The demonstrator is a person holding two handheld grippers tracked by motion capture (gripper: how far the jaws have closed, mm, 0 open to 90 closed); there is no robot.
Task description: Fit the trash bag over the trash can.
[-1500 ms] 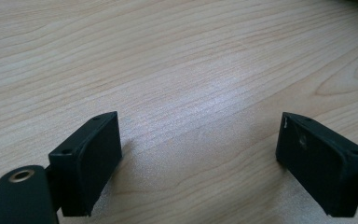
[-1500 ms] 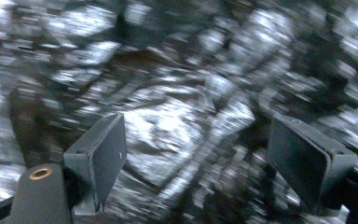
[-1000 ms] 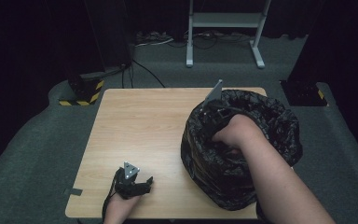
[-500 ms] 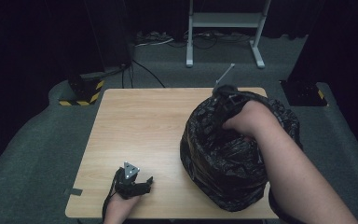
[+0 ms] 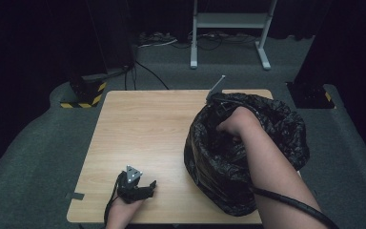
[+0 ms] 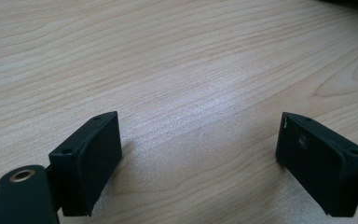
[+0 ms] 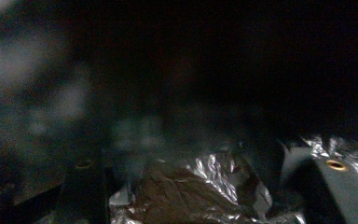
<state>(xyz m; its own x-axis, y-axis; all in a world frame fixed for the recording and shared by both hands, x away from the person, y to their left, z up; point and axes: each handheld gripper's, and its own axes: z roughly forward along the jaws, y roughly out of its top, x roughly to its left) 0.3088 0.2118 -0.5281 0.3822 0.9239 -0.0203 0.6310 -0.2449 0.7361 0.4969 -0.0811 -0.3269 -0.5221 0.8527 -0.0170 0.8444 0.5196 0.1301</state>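
No writing reads on the black bag [image 5: 276, 129] or wooden table [image 5: 143, 124].

No readable text, label, brand, number or sign appears on anything here.

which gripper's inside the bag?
The right gripper, at the black bag's far rim. The left gripper rests on the table, jaws open.
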